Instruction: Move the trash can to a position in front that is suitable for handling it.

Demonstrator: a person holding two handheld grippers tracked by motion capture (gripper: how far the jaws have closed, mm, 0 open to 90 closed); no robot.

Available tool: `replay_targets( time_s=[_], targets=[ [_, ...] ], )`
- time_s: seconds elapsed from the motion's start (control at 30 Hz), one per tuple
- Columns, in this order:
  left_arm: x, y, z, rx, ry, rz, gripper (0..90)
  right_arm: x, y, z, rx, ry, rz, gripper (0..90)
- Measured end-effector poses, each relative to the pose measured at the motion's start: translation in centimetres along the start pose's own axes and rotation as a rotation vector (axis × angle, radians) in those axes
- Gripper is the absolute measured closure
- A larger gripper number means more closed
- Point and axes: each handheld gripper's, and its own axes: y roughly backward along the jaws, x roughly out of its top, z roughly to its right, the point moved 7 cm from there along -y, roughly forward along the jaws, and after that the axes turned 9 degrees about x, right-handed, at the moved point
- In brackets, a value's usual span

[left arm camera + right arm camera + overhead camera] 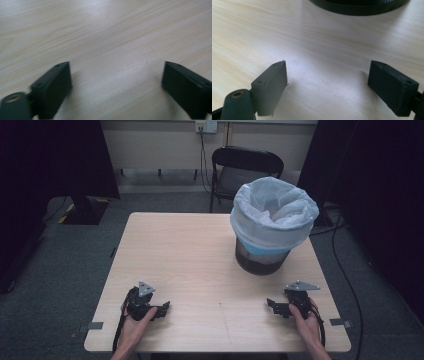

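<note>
On table's near edge, high view: left gripper (164,309) and right gripper (271,305) rest, jaws apart, empty; lined waste bin (272,222) far right. Left gripper view: bare table (105,37). Right gripper view: bin base (359,6) ahead; approach bag rim squarely, jaws wide.

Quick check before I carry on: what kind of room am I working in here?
Probably a lab or test room rather than a home: a bare wooden table on grey carpet, dark curtains at both sides, a folding chair by a wall socket. A lined bin stands on the table; both grippers rest open near its front edge.
</note>
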Motion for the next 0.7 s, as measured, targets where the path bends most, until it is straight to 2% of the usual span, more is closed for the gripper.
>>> replay_targets(
  time_s=[0.03,0.07,0.1,0.13,0.17,0.23,0.27,0.3,0.33,0.4,0.47,0.53,0.57,0.63,0.67,0.7],
  targets=[
    [0.0,0.1,0.1,-0.018,-0.001,-0.001,20.1,0.1,0.1,-0.1,0.003,0.005,0.001,15.2],
    [0.1,0.2,0.2,-0.027,-0.013,-0.003,16.6,0.3,0.3,-0.1,-0.003,0.017,0.016,15.1],
    [0.1,0.3,0.4,-0.027,-0.022,0.0,15.3,0.5,0.5,-0.2,-0.011,0.021,0.04,15.1],
    [0.1,0.3,0.4,-0.027,-0.022,0.0,17.2,0.5,0.5,-0.2,-0.011,0.021,0.04,15.1],
    [0.2,0.4,0.5,-0.026,-0.036,-0.001,16.7,0.9,0.9,-0.4,-0.007,0.036,0.069,15.1],
    [0.4,0.5,1.2,-0.081,-0.018,-0.008,16.1,1.1,1.2,-0.5,0.013,0.025,0.076,15.3],
    [0.4,0.5,1.2,-0.081,-0.018,-0.008,16.2,1.1,1.2,-0.5,0.013,0.025,0.076,15.3],
    [0.5,0.5,1.4,-0.105,0.004,-0.012,16.2,1.2,1.3,-0.4,0.019,0.024,0.077,15.3],
    [0.7,0.6,1.6,-0.123,0.0,-0.014,16.2,1.2,1.5,-0.3,0.017,0.021,0.077,15.3],
    [1.7,0.9,2.3,-0.124,-0.05,0.006,17.3,1.7,2.0,0.1,0.028,0.006,0.084,15.4],
    [2.1,1.0,2.4,-0.123,-0.054,0.015,18.0,1.9,2.2,0.2,0.023,0.01,0.089,15.4],
    [2.8,1.1,2.7,-0.138,-0.038,0.036,18.5,2.5,2.7,0.3,0.03,0.013,0.102,15.4],
    [3.6,1.0,2.8,-0.177,0.014,0.06,19.3,3.0,3.0,0.3,0.046,0.013,0.116,15.4],
    [4.0,0.9,2.9,-0.165,0.022,0.071,20.2,3.3,3.1,0.3,0.044,0.018,0.12,15.5],
    [4.4,0.8,2.9,-0.154,0.002,0.078,20.3,3.8,3.2,0.3,0.036,0.042,0.116,15.6],
    [4.9,0.7,3.1,-0.158,-0.001,0.091,20.3,3.8,3.2,0.3,0.036,0.042,0.116,15.6]
  ],
)
